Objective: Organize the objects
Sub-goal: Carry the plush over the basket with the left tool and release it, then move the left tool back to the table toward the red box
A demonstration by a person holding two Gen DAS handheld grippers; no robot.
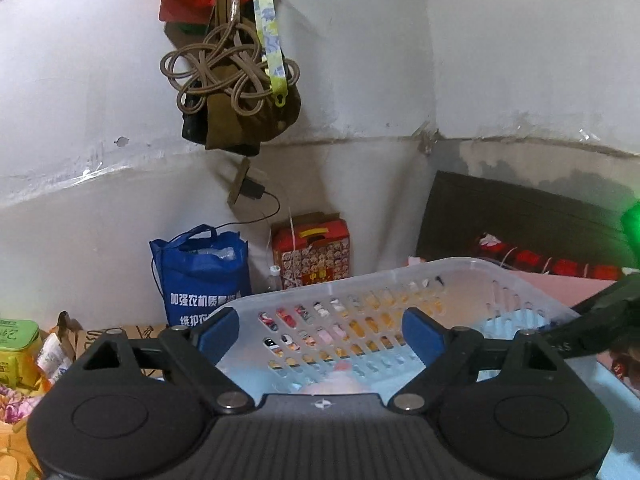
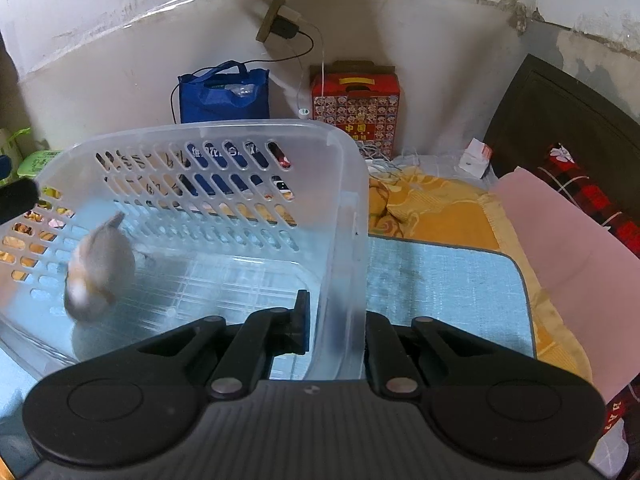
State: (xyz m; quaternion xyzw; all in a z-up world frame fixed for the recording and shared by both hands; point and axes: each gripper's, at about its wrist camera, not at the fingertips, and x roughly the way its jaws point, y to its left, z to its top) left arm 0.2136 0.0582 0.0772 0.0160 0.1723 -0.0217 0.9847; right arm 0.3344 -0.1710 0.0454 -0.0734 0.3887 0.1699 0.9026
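Basket (image 1: 460, 276) of clear plastic sits on a pale blue mat (image 1: 616, 396), seen from the left wrist just ahead of the left gripper (image 1: 322, 334), whose blue pads (image 1: 218, 332) stand wide apart with nothing between them. From the right wrist, the right gripper (image 2: 336, 332) is clenched on the basket's near wall (image 2: 344, 264). Inside the basket lies a blurred, pale rounded object (image 2: 98, 266), on its floor toward the left side.
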